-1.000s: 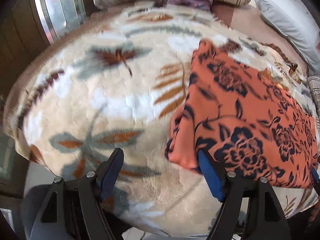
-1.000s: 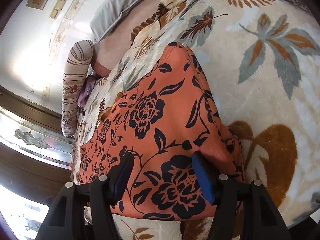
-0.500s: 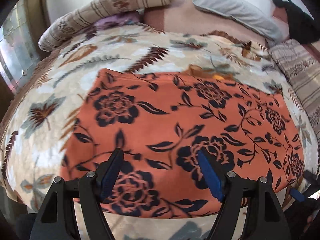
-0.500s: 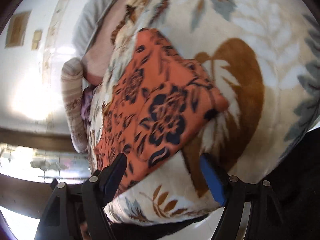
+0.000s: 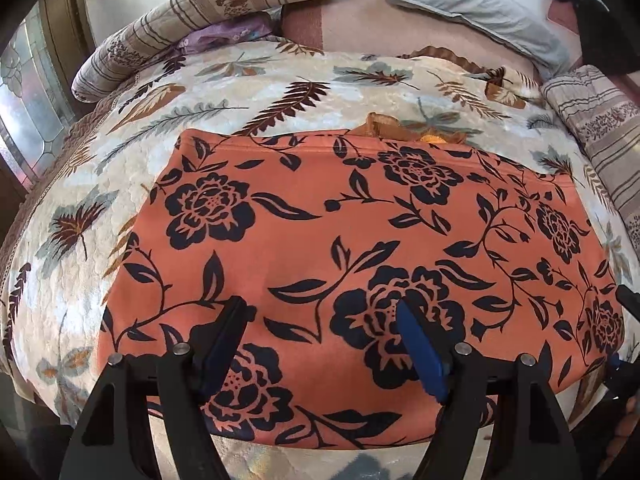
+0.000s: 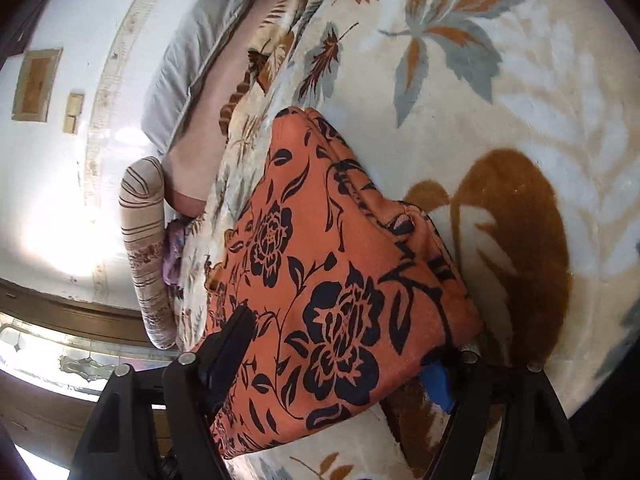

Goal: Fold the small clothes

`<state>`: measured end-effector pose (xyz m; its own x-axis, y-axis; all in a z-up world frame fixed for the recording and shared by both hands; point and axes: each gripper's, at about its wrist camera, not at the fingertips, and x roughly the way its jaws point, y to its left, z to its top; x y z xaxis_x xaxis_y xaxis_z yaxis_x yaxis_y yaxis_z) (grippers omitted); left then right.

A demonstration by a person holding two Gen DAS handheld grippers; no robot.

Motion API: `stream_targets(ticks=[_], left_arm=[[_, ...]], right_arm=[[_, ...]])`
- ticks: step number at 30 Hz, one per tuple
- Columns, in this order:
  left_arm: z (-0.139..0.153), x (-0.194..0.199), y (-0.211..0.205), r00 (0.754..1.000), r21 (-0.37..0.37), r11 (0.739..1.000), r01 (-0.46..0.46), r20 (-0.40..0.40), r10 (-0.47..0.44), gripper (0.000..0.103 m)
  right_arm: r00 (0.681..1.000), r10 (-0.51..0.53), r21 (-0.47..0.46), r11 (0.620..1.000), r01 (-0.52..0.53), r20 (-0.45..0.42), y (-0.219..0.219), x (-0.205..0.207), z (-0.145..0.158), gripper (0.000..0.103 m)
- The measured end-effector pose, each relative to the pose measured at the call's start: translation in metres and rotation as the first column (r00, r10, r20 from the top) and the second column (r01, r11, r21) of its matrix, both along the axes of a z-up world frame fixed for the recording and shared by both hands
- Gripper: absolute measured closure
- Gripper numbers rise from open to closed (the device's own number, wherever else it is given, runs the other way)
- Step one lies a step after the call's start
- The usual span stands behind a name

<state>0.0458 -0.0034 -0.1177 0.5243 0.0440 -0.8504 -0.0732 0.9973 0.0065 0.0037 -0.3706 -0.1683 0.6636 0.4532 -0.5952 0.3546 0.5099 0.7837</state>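
Two open grippers, left gripper (image 5: 320, 344) and right gripper (image 6: 340, 356), hover over the orange cloth (image 5: 352, 248) near the bed's (image 5: 256, 92) front edge; soft, limp, light, best pinched at its near corners.

The left gripper (image 5: 320, 344) sits low in the frame, fingers spread wide, gripping nothing. The right gripper (image 6: 344, 344), also low, has just been opening, jaws apart.
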Motion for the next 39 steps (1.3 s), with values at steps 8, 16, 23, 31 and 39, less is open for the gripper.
stream_targets(ticks=[8,16,23,31,39], left_arm=[[-0.013,0.006,-0.004,1.0,0.027,1.0,0.002,-0.024,-0.001,0.025],[-0.012,0.005,-0.003,1.0,0.023,1.0,0.004,-0.025,-0.004,0.025],[-0.014,0.003,-0.012,0.999,0.034,0.999,0.034,-0.019,-0.033,0.025],[-0.001,-0.003,0.01,0.999,-0.035,0.998,0.049,0.003,-0.049,0.023],[0.044,-0.051,0.161,0.944,-0.148,0.958,-0.247,0.187,0.272,0.023]], right_arm=[[1.0,0.018,-0.042,0.999,-0.018,-0.008,0.005,0.011,0.004,0.024],[1.0,0.016,-0.079,0.997,-0.017,-0.019,0.003,0.018,0.003,0.045],[0.999,0.023,-0.056,0.998,-0.024,-0.03,0.003,0.022,-0.003,0.045],[0.995,0.098,-0.224,0.969,-0.101,-0.025,0.025,0.045,0.021,0.085],[0.891,0.389,-0.555,0.805,-0.208,0.232,0.163,0.05,0.164,0.088]])
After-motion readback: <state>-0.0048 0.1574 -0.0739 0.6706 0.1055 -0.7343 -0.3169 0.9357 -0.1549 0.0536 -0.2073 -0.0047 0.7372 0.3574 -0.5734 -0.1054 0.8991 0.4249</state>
